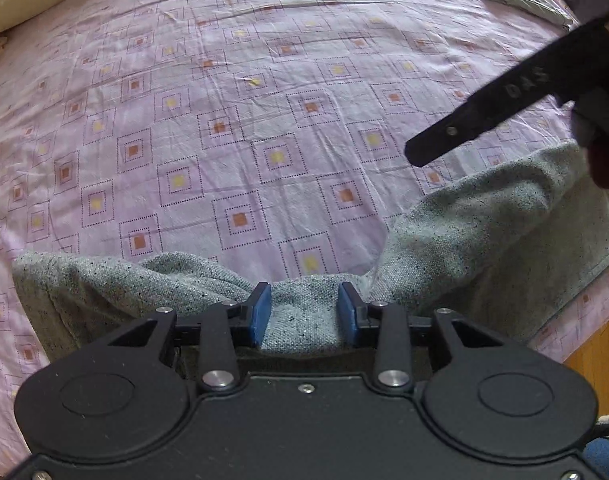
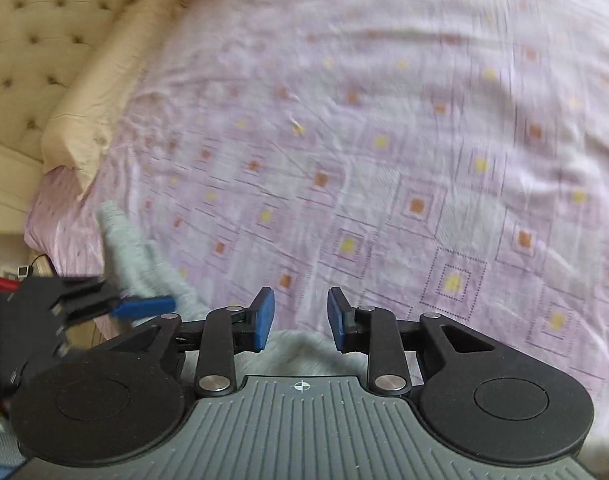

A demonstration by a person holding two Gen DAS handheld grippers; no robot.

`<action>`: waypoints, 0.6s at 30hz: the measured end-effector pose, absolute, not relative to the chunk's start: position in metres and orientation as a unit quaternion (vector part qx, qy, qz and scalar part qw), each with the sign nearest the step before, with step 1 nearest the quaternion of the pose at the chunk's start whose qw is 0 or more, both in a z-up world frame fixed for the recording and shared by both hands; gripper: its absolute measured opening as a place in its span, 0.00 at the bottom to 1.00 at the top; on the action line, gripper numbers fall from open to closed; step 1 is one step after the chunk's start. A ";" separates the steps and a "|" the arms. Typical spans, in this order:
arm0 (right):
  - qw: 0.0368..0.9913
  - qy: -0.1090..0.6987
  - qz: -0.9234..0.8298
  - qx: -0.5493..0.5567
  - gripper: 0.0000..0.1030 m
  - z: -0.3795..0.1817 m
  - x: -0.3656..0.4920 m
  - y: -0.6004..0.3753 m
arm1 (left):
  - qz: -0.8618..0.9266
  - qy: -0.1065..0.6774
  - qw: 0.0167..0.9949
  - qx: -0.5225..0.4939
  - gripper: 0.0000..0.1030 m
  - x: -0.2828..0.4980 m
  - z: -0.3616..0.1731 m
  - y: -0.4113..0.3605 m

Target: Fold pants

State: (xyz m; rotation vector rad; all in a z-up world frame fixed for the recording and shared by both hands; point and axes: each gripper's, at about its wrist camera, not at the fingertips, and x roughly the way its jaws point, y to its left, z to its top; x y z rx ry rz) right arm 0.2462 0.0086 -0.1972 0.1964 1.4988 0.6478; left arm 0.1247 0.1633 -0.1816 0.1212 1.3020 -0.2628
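L gripper [image 1: 304, 312]: blue pads standing apart w/ a bunched fold of the grey speckled knit pants [image 1: 464, 232] sitting between them; can't tell if pads are actually pressing it. R gripper [image 2: 300, 318]: jaws apart, gripping nothing, pale grey cloth lying just below them. Pants are lying rumpled along the near edge of the lilac bedsheet w/ square print [image 1: 224, 100]. Cream pillow [image 2: 104, 92] is resting by the tufted beige headboard [image 2: 32, 28]. View from R wrist is blurring.
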 end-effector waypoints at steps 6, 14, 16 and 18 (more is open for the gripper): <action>0.530 0.774 0.311 0.154 0.29 -0.240 0.245 0.005 | -0.133 0.590 0.792 0.083 0.44 0.116 -0.180 0.159; 0.575 0.688 0.408 0.173 0.24 -0.190 0.207 0.005 | -0.136 0.596 0.788 0.073 0.44 0.127 -0.181 0.163; 0.605 0.659 0.415 0.165 0.08 -0.176 0.199 0.005 | -0.137 0.599 0.786 0.070 0.44 0.133 -0.182 0.164; 0.641 0.631 0.414 0.136 0.05 -0.163 0.195 0.006 | -0.136 0.602 0.784 0.065 0.44 0.141 -0.181 0.165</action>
